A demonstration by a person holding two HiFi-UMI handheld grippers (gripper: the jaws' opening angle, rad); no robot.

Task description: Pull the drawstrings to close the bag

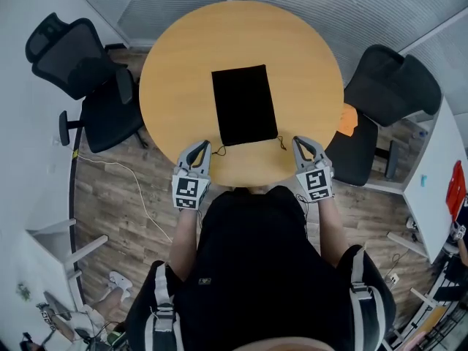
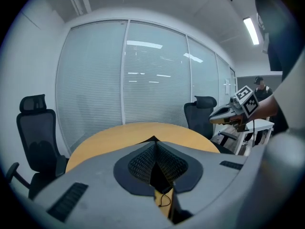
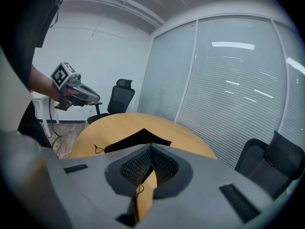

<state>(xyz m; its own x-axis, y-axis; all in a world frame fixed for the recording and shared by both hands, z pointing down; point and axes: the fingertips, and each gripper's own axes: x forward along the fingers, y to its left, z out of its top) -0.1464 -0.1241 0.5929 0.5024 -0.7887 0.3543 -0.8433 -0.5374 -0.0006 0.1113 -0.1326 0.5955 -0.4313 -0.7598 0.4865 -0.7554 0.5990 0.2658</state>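
The left gripper [image 2: 153,146] has its jaws together: the ribbed pads meet at the tips and clamp nothing. Below the tips the jaws leave a narrow slot. Through it a strip of the table [image 1: 179,64] shows, with a thin loop of the left drawstring [image 1: 219,151] lying on the wood. The cord is under the jaws, not between the pads.

The right gripper [image 3: 151,148] is the same, pads pressed tip to tip and empty. The right drawstring [image 1: 281,143] shows through its lower slot, resting on the table.

From the head view both grippers sit at the near edge of the round table, one on each side of the person's body and well apart. The left tip is just beside the left cord's end and the right tip is near the right cord's end. I cannot tell whether either tip touches its cord.

The bag [image 1: 243,104] is black and lies flat between and beyond the grippers, near the middle of the table. Its mouth faces the person, and a cord trails from each near corner. The bag lies a little askew to the table's edge.

A black chair [image 1: 80,64] stands to the left of the table. A second chair [image 1: 391,86] stands to the right, with something orange [image 1: 349,119] on its seat. Blinds behind glass run along the far side of the room.
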